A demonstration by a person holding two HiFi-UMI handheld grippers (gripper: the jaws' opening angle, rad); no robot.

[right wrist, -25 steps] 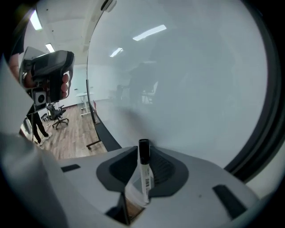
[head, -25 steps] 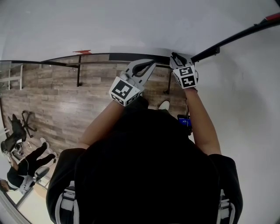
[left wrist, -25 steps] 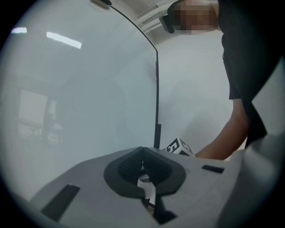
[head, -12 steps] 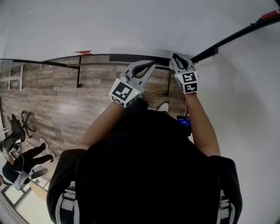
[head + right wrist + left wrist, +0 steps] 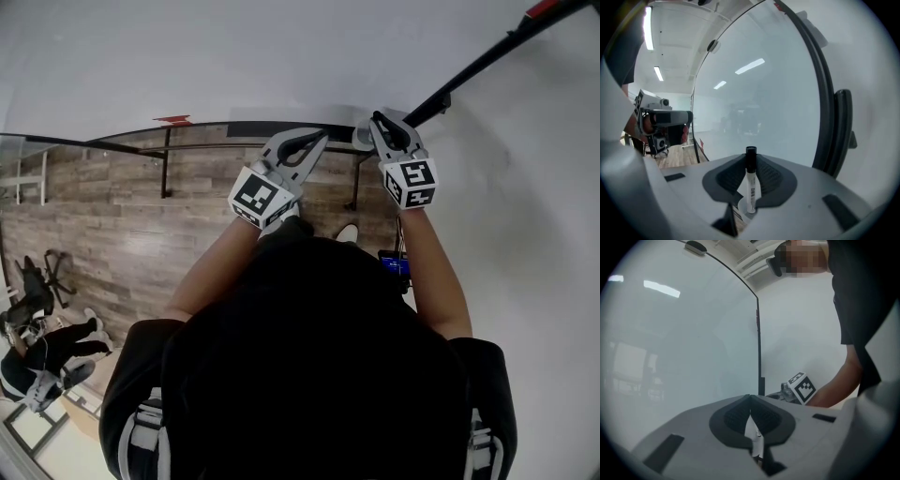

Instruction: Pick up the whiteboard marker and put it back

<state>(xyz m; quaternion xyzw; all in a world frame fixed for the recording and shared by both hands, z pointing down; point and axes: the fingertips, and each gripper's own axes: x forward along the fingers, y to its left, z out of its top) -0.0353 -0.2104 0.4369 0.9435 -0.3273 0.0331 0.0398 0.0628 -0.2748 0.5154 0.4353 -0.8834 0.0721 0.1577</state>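
Glossy white whiteboard point(image 5: 281, 56) fills the head view from 9 to 3 o'clock; it is also the pale background in both gripper views. The person's black-shirted torso point(image 5: 309, 375) takes up 6 o'clock. Grey-brown wood-plank floor point(image 5: 122, 225) is at 9 o'clock, under the board's lower edge. A seated person in dark clothes point(image 5: 37, 361) is at 8 o'clock, far off. The board's black metal frame bar point(image 5: 487, 61) runs from centre out to 2 o'clock.

Grey plastic left tool point(image 5: 319, 139), with a square-marker cube at its back, is held just left of centre and points to 1 o'clock at the board's lower edge. In its own view the left tool point(image 5: 750, 399) has its jaws together at the tips, closed, with nothing between them.

Grey plastic right tool point(image 5: 377, 120), also with a cube, is just right of the left tool, tips at the frame's corner, apart from the left tool. Its jaws have just been closing, with the marker between them.

In the right gripper view the right tool point(image 5: 751, 159) grips a white-barrelled, black-capped whiteboard marker point(image 5: 750, 183). It stands upright between the dark ribbed pads point(image 5: 768, 180), cap at 12 o'clock and poking above the jaw tips. Black print runs along the barrel, too small to read.
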